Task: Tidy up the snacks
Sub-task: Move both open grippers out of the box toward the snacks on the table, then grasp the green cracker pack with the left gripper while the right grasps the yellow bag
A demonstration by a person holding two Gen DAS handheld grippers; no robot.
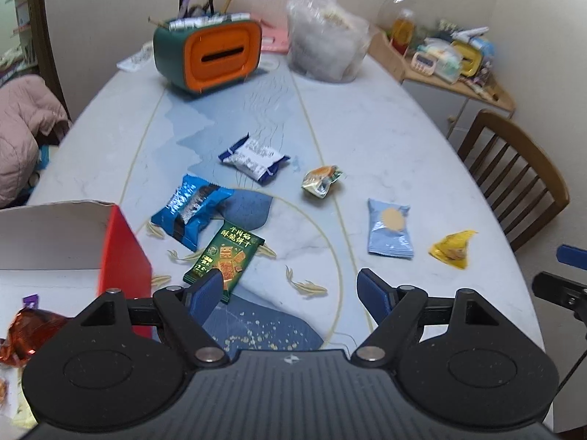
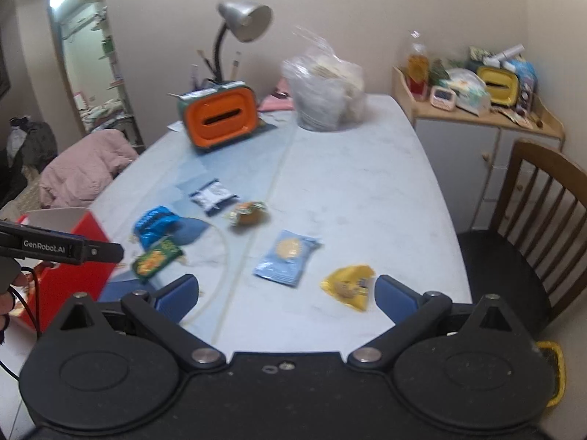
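Six snack packets lie loose on the bench (image 1: 385, 139) ahead of the left hand-held gripper (image 1: 290, 289), whose jaws stand apart and empty: a green cracker packet (image 1: 229, 256) just past its left fingertip, a blue foil packet (image 1: 189, 211) and a white-and-navy packet (image 1: 255, 159) beyond, a crumpled green-orange wrapper (image 1: 321, 179), a pale blue packet (image 1: 389, 228) and a yellow wrapper (image 1: 453, 249) to the right. A red box (image 1: 124, 249) sits close at its left. The right hand-held gripper (image 2: 286, 295) is likewise spread wide and empty, with the yellow wrapper (image 2: 348, 285) just inside its right fingertip.
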